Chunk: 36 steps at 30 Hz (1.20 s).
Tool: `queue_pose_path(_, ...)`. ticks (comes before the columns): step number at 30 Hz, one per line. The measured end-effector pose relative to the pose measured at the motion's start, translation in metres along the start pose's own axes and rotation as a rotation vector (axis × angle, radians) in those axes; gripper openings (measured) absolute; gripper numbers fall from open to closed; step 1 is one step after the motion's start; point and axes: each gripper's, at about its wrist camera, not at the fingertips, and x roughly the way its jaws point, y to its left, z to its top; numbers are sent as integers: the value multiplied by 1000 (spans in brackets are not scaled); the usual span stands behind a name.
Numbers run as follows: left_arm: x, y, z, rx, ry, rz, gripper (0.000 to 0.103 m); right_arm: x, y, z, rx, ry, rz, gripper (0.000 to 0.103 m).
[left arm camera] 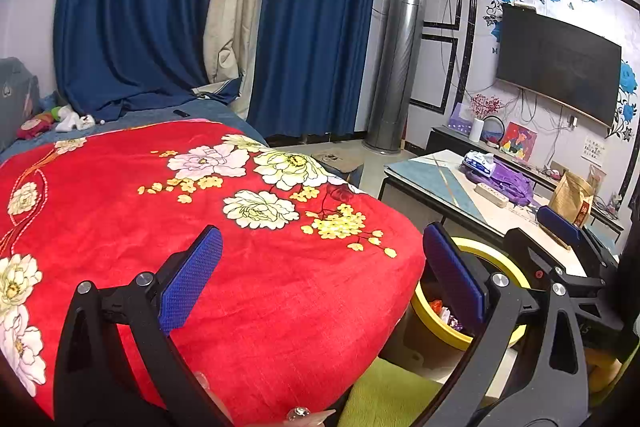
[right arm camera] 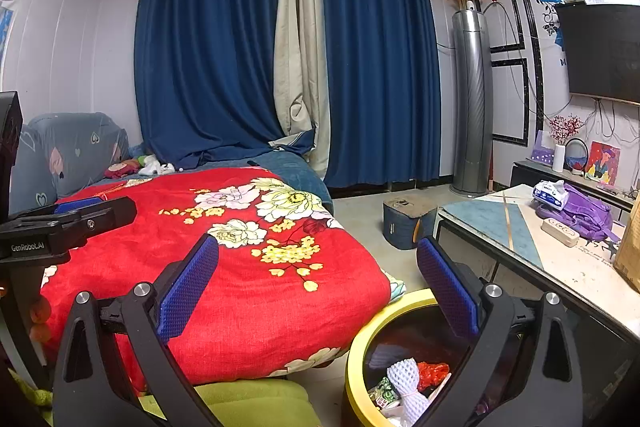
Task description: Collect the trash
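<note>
Both handheld tools hang wide open and empty above a bedroom scene. The left tool [left arm camera: 322,277] spreads its blue pads over the edge of a bed covered by a red floral blanket [left arm camera: 168,211], while the right tool [right arm camera: 318,285] frames the same blanket [right arm camera: 224,251] and a yellow-rimmed trash bin [right arm camera: 358,343] on the floor just beside the bed. Inside the bin lie collected scraps: a white foam fruit net [right arm camera: 406,383], a red wrapper [right arm camera: 434,373] touching it, and a green-printed packet [right arm camera: 382,391]. From the left wrist view the bin [left arm camera: 472,247] sits partly hidden behind the right pad. A worktop [right arm camera: 560,263] to the right carries a tissue pack [right arm camera: 550,193], a purple bag [right arm camera: 586,213] and a power strip [right arm camera: 560,231].
</note>
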Motion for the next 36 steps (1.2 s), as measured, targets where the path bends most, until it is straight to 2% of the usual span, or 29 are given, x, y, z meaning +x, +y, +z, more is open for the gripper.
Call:
queue_pose_path(25,6,7,-4,1,21,-1,92,1,-1,-1,7,-3,-11,97)
queue_pose_path(29,12,7,-5,19,47,54,92,3,-2,2,6,-1,-14,97)
queue_pose_path(33,11,13,-2,2,44,63,92,7,4,10,-10,-4,-3,97)
queue_pose_path(36,4,32,4,-28,46,96,92,20,22,23,-35,27,64,97)
